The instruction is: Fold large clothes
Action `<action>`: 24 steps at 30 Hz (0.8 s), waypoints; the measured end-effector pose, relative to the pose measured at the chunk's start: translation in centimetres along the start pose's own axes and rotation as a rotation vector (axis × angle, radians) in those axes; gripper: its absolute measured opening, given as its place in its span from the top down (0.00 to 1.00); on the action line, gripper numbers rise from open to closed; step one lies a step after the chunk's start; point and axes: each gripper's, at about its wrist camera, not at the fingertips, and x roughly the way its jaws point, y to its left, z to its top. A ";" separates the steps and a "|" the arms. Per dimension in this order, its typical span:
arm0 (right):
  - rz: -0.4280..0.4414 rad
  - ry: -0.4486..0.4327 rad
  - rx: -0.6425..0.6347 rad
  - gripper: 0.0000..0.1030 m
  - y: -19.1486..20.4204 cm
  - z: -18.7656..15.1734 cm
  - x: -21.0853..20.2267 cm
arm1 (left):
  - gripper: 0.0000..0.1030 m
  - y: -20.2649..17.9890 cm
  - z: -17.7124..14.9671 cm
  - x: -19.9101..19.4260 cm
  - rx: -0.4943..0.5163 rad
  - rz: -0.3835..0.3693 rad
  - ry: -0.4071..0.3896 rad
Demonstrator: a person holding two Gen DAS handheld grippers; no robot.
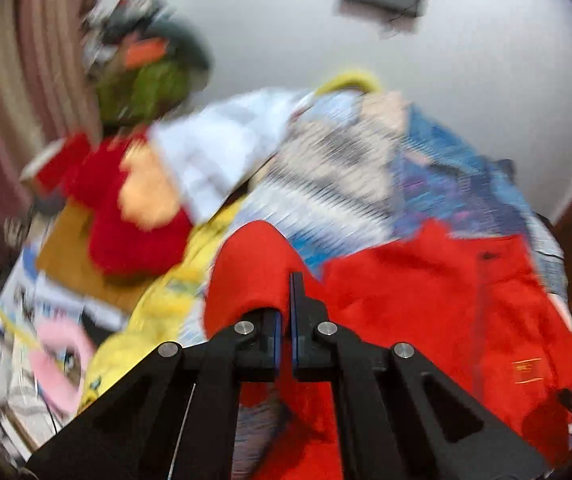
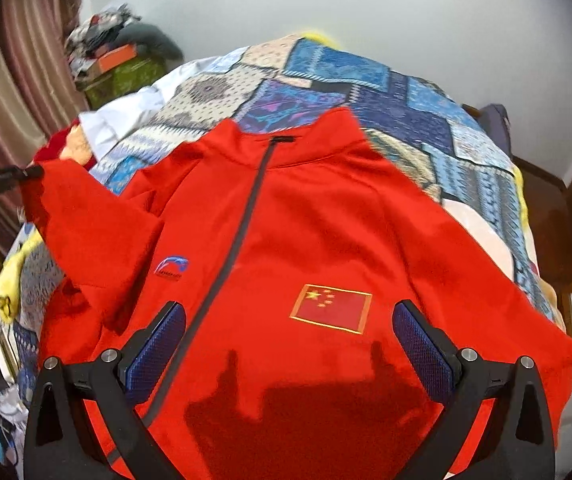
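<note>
A red zip jacket [image 2: 305,240] with a flag patch lies front-up on a patchwork bedspread [image 2: 365,92]. My right gripper [image 2: 287,340] is open and hovers over the jacket's lower front, touching nothing. My left gripper [image 1: 286,320] is shut on the jacket's left sleeve [image 1: 246,264] and holds it lifted; that view is motion-blurred. In the right wrist view the left gripper [image 2: 26,172] shows at the far left, pinching the sleeve end [image 2: 86,232], which is drawn up and folded over the jacket's side.
A heap of other clothes lies at the bed's left: a red garment [image 1: 126,220], a white one [image 1: 214,152], yellow bedding [image 1: 158,312]. A pile of boxes and clothes [image 2: 114,60] stands by the curtain [image 2: 26,80]. A wooden bed frame [image 2: 545,200] runs along the right.
</note>
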 end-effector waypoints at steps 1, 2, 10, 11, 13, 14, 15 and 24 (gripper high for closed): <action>0.006 -0.007 0.019 0.00 -0.7 0.0 -0.4 | 0.98 -2.4 0.8 -1.5 0.043 -0.032 -0.032; 0.011 -0.015 0.037 0.00 -1.4 -0.1 -0.8 | 0.98 -3.9 1.3 -2.1 0.066 -0.050 -0.045; -0.016 -0.093 0.103 0.00 -6.7 -1.4 -5.4 | 0.98 -20.9 0.0 -5.7 0.339 -0.273 -0.064; -0.028 -0.099 0.106 0.00 -7.4 -1.6 -5.9 | 0.98 -22.6 -0.9 -5.4 0.370 -0.284 -0.050; -0.055 -0.108 0.116 0.00 -9.1 -2.2 -6.9 | 0.98 -26.2 -3.3 -4.1 0.439 -0.304 -0.002; -0.070 -0.109 0.123 0.00 -10.1 -2.5 -7.3 | 0.98 -27.6 -4.5 -3.4 0.465 -0.315 0.028; -0.078 -0.108 0.128 0.00 -10.8 -3.0 -7.7 | 0.98 -29.0 -6.1 -2.5 0.494 -0.330 0.066; -0.124 -0.036 0.165 0.00 -15.1 -7.3 -8.8 | 0.94 -34.0 -16.6 2.2 0.632 -0.379 0.322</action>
